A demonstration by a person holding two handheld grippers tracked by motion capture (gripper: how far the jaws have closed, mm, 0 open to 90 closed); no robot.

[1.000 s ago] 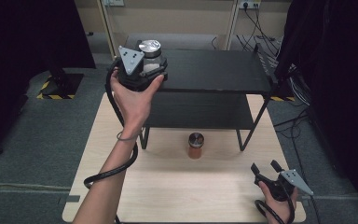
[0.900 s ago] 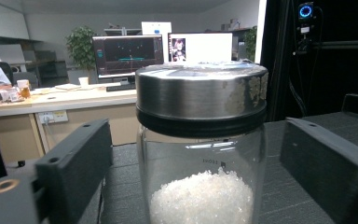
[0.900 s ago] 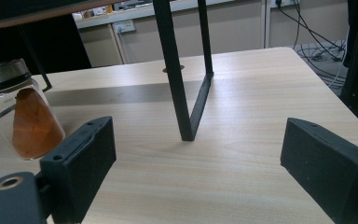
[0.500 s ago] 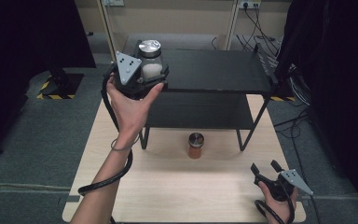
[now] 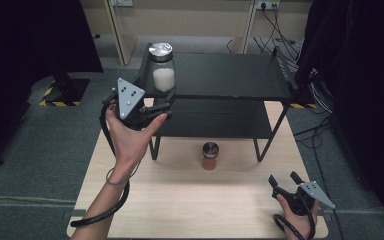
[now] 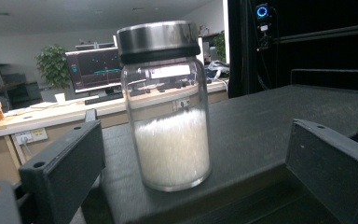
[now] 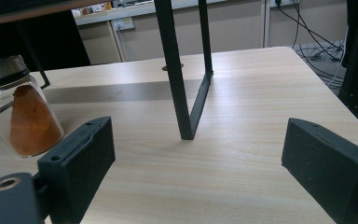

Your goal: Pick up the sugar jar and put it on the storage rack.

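Glass jar (image 5: 162,67) with the white grains and the steel lid stands upright at the front left corner of the black shelf's (image 5: 230,75) top board, and I've got my left tongs (image 5: 162,107) just off it, a little below and in front, at the shelf's edge. Those left tongs have just been opening and now gape wide; from the left gripper view the jar (image 6: 165,107) sits straight ahead, framed between the two black jaws but farther out than their tips, with clear air on both sides, so nothing is pinched and the pads touch no glass. The jar rests on its own base on the board. Down at the near right corner of the wooden desk (image 5: 180,205) my right tongs (image 5: 283,178) lie low, jaws spread and holding nothing. In the right gripper view I see a shelf leg (image 7: 179,79) standing beyond the gap, and the small jar of orange powder (image 7: 23,116) off past the left jaw, well clear of it. From above, that orange jar (image 5: 210,156) stands on the desk under the shelf, between the legs.
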